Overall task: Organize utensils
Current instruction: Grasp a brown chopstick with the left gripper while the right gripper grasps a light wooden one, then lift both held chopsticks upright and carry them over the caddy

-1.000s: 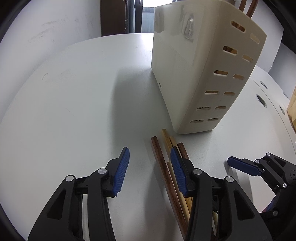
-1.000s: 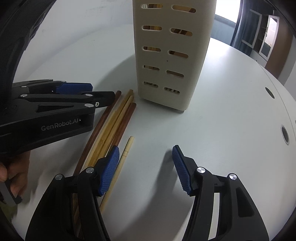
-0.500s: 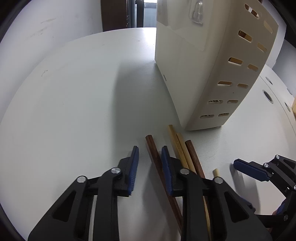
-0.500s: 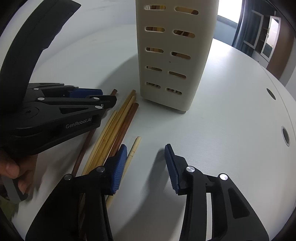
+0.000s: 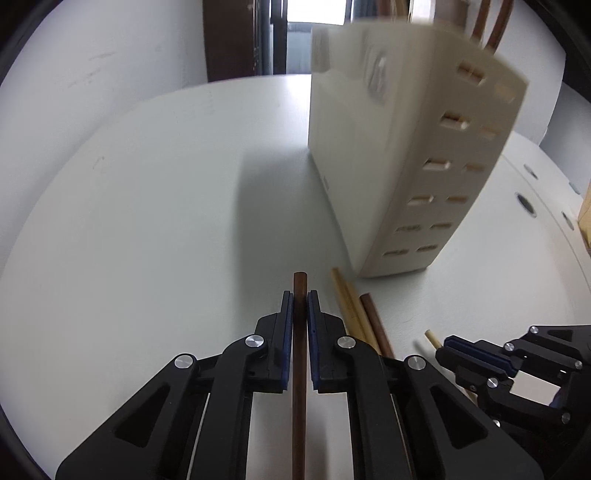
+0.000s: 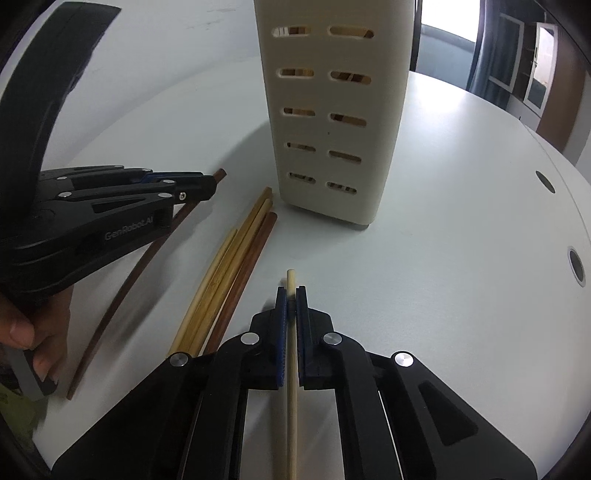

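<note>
My left gripper (image 5: pixel 300 295) is shut on a dark brown chopstick (image 5: pixel 299 369) that runs back along its fingers; it also shows in the right wrist view (image 6: pixel 207 186) at the left. My right gripper (image 6: pixel 290 291) is shut on a pale wooden chopstick (image 6: pixel 291 369); it shows at lower right in the left wrist view (image 5: pixel 448 345). Between them several chopsticks (image 6: pixel 229 273) lie on the white table (image 6: pixel 461 258), pale and brown ones. The cream slotted utensil holder (image 6: pixel 328 110) stands just beyond, with chopsticks standing in it (image 5: pixel 491 26).
The round white table (image 5: pixel 147 221) has cable holes (image 6: pixel 576 266) toward its right edge. A person's hand (image 6: pixel 33 325) holds the left gripper. A dark doorway (image 5: pixel 240 37) and a cabinet (image 6: pixel 532 74) stand behind the table.
Both grippers have closed from open: the left on the dark brown chopstick, the right on the pale one. Both moved sideways to centre over their chopsticks.
</note>
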Demonstrator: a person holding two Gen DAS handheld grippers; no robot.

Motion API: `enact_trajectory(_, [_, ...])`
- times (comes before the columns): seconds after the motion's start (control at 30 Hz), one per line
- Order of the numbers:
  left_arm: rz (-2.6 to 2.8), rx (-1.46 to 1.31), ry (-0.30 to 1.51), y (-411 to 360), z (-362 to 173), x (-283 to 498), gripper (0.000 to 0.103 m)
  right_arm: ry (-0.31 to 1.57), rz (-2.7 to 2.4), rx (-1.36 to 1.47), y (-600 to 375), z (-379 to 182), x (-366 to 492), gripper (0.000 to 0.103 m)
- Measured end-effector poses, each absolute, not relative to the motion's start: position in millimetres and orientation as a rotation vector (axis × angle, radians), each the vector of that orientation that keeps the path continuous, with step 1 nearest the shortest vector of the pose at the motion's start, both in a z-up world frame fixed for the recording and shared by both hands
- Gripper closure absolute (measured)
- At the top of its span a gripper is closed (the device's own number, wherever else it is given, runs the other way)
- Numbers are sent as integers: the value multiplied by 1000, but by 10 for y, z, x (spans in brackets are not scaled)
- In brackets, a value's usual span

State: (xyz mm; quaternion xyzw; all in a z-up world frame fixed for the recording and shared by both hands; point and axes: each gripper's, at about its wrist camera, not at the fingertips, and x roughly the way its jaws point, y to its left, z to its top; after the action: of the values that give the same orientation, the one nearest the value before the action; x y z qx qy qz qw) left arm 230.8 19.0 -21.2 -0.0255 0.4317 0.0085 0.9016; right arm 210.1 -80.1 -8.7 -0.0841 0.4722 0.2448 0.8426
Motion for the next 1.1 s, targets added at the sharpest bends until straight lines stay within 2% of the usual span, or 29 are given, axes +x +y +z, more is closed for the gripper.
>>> enact_trajectory(0.3, [7, -9, 729, -21, 238, 1999, 96, 852, 506, -97, -1030, 376, 2002, 98])
enact_trajectory(1.1, [-13, 34, 493, -284, 1146, 1699, 96, 559, 490, -19, -1349, 1362, 2062, 98])
